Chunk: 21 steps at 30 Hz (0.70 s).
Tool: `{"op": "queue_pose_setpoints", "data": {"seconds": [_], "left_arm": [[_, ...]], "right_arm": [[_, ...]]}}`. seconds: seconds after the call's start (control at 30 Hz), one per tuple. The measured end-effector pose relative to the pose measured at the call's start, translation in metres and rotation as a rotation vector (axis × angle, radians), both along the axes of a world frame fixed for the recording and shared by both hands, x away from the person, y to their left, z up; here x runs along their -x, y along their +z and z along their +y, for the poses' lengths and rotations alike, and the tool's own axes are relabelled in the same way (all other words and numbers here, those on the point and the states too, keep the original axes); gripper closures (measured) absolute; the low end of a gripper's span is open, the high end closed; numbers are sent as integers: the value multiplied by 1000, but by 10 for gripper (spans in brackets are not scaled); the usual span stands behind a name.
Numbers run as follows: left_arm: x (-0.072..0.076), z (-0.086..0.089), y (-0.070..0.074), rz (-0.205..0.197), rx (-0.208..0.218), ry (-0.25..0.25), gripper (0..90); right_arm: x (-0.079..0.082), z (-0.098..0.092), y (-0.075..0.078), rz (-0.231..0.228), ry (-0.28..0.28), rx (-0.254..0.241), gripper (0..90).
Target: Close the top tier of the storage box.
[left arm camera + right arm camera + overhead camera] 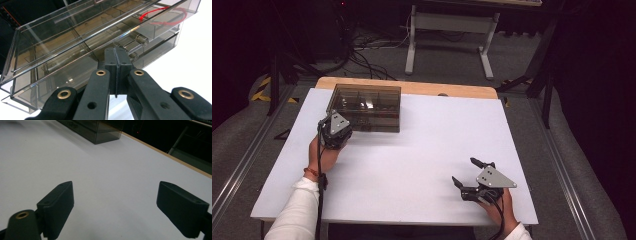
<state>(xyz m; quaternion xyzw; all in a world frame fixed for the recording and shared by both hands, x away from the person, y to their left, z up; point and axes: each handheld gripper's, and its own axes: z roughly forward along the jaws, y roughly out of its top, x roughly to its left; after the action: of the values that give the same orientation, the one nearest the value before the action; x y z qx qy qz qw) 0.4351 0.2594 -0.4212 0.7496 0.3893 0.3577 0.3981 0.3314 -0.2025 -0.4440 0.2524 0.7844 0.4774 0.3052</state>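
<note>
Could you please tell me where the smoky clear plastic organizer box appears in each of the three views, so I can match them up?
High view: the box sits at the table's far left, just beyond the left gripper.
Left gripper view: the box spans the upper frame, right at the shut jaws.
Right gripper view: its corner is at the top centre, far off.
Shared landmark: the white tabletop.

White sleeves (294,210); black tongs (468,176) with brass rivets.
</note>
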Motion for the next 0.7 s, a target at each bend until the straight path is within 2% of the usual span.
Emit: {"op": "queue_pose_setpoints", "data": {"seconds": [0.13, 0.7], "left_arm": [[-2, 0, 0, 5, 9, 4, 895], [-10, -3, 3, 9, -6, 21, 895]], "right_arm": [[0, -1, 0, 0, -2, -2, 151], [1, 0, 1, -6, 3, 8, 151]]}}
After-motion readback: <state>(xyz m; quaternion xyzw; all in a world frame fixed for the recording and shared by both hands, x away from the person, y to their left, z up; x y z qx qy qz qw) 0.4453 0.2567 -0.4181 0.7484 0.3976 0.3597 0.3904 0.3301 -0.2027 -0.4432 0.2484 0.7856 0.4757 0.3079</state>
